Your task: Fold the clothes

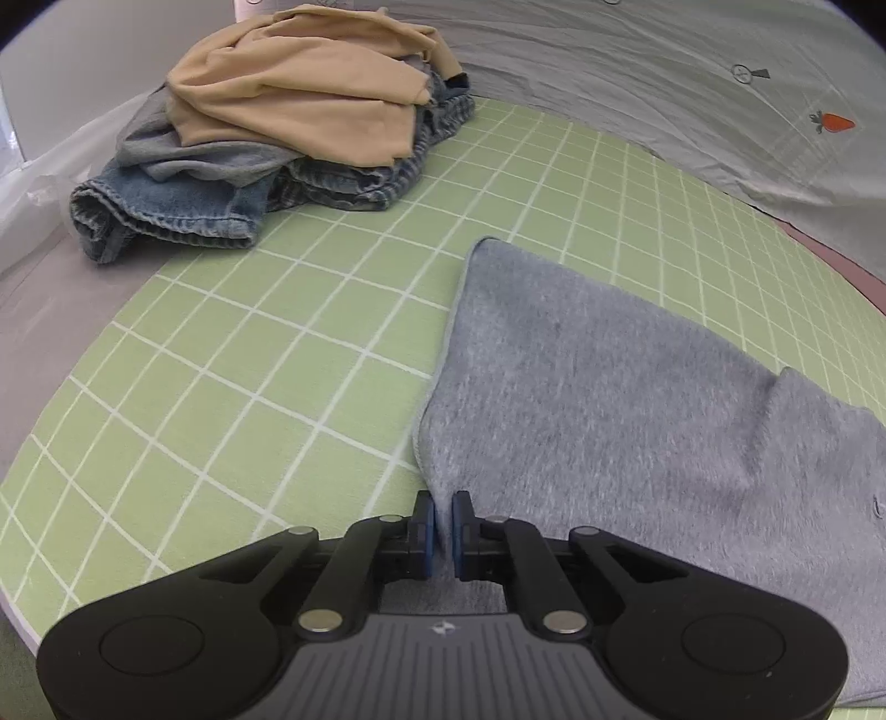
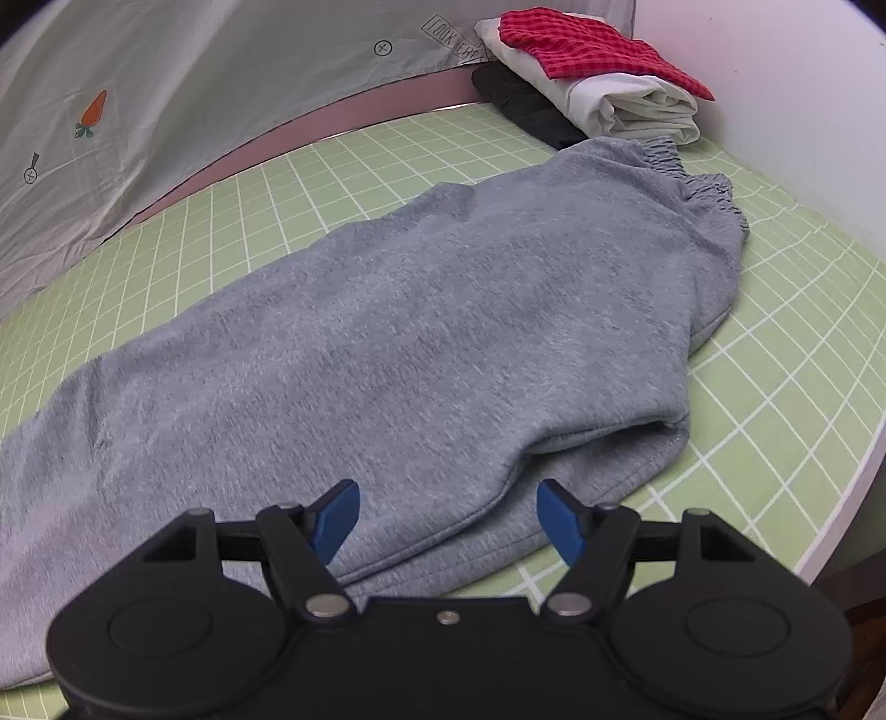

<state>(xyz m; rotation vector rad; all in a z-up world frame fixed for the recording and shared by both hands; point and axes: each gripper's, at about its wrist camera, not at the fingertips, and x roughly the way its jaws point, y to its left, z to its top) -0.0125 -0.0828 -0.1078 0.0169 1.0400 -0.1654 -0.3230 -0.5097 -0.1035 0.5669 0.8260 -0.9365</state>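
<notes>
Grey fleece trousers (image 2: 398,343) lie flat across the green grid mat (image 2: 775,399), the elastic waistband at the far right. In the left wrist view the leg end (image 1: 598,399) lies to the right. My left gripper (image 1: 443,523) is shut on the near hem edge of the grey trousers. My right gripper (image 2: 448,515) is open, its blue pads (image 2: 559,518) hovering just over the near edge of the trousers, holding nothing.
A heap of unfolded clothes, beige garment (image 1: 310,88) on blue jeans (image 1: 183,210), sits at the mat's far left. A folded stack, red checked cloth (image 2: 592,50) on white and dark items, sits at the far right. A grey sheet (image 2: 183,99) lies behind the mat (image 1: 249,354).
</notes>
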